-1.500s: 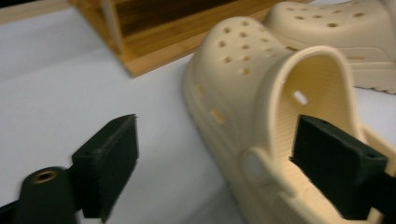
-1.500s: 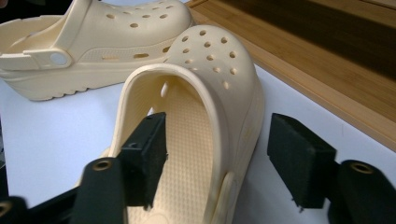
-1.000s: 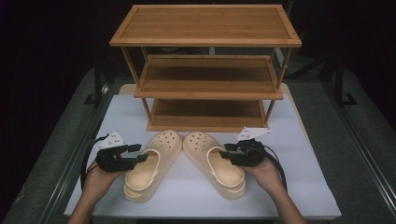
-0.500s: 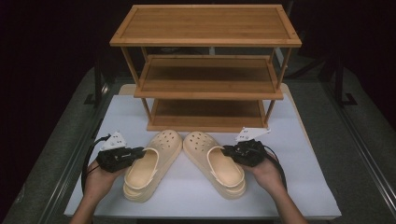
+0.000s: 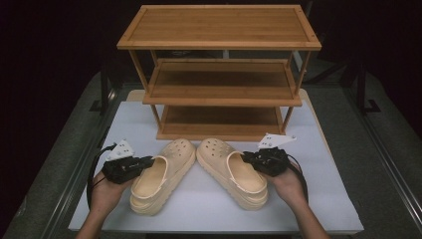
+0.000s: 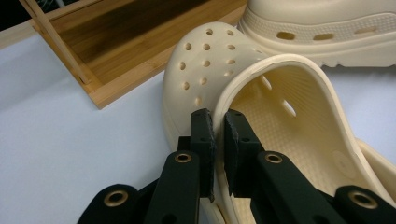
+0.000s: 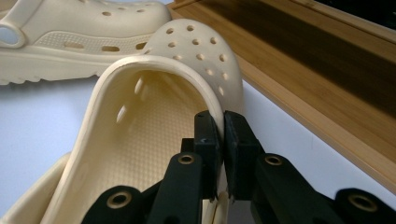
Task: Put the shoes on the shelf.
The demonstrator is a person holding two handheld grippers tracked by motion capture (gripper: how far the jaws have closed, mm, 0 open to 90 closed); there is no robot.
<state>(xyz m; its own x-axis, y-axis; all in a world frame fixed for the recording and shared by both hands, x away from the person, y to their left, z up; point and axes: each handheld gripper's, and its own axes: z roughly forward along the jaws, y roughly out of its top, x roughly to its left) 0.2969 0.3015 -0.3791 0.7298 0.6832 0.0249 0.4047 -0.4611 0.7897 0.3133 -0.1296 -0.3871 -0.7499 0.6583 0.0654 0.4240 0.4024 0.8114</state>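
Two cream clogs lie side by side on the white mat, toes toward the shelf. My left gripper [image 5: 149,163] is shut on the outer side wall of the left clog [image 5: 161,177]; its jaws have just been closing. In the left gripper view the pads of that gripper [image 6: 218,126] pinch the rim of the clog [image 6: 205,60]. On the other side, my right gripper [image 5: 247,159] is shut on the outer wall of the right clog [image 5: 231,169], its jaws also just closed. The right gripper view shows this gripper [image 7: 223,123] clamping the rim of its clog [image 7: 154,121].
A three-tier wooden shoe rack [image 5: 219,74] stands just behind the clogs, its bottom shelf low and near their toes. The white mat [image 5: 318,199] has bare room to the right and front. Dark floor surrounds the table.
Both pairs of jaws have closed onto the clogs' side walls. The hands and the clogs have stayed about where they were.
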